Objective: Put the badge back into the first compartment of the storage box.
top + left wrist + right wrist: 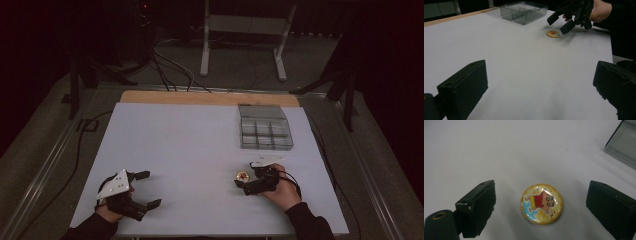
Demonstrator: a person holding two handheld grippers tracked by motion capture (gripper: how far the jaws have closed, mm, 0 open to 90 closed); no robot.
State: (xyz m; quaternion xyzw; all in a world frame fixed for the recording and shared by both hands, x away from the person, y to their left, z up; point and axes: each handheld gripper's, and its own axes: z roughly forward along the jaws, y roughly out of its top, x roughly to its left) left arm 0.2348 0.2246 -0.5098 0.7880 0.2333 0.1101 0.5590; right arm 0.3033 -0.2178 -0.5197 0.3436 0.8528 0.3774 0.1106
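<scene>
A round yellow badge (242,176) (553,33) (541,203) with a cartoon figure in red lies flat on the white table top (190,145). My right gripper (247,178) (560,22) (541,185) hovers just over it, open, one jaw on either side of the badge and neither touching it. My left gripper (149,189) (540,67) rests at the near left of the table, jaws wide open with bare table between them.
A clear grey compartment box (267,146) (531,18) (624,142) stands at the far right of the table, beyond the badge. A wooden strip (210,97) runs along the far edge. Cables and a white stand (205,45) lie on the floor behind.
</scene>
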